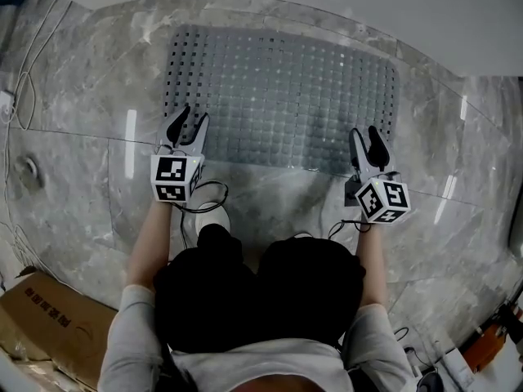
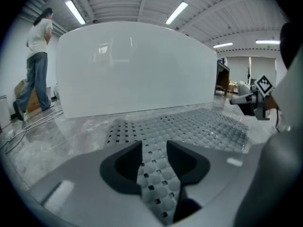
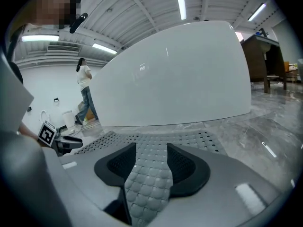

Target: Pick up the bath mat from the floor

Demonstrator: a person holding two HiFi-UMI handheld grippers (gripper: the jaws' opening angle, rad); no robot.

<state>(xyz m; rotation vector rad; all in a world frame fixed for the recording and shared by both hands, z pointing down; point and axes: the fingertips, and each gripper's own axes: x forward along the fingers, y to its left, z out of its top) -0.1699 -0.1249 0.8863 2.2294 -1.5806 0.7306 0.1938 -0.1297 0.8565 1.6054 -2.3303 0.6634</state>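
Under both my tools lies the grey bath mat (image 1: 282, 96), flat on the shiny stone floor (image 1: 90, 96). My left tool (image 1: 190, 122) is down at the mat's near left corner, and my right tool (image 1: 366, 137) is down at its near right corner. Both tools have their jaws apart, and neither one is squeezing anything. I cannot tell if the tips touch the mat. Looking along each tool, I see a strip of the bumpy mat in the gap between the jaws. Ahead of both tools, past the far side of the mat, stands a big white tub (image 2: 142, 70). Far off to the left of my left tool stands a person (image 2: 37, 56). Behind my left tool, by my elbow, is a brown cardboard box (image 1: 49, 317).
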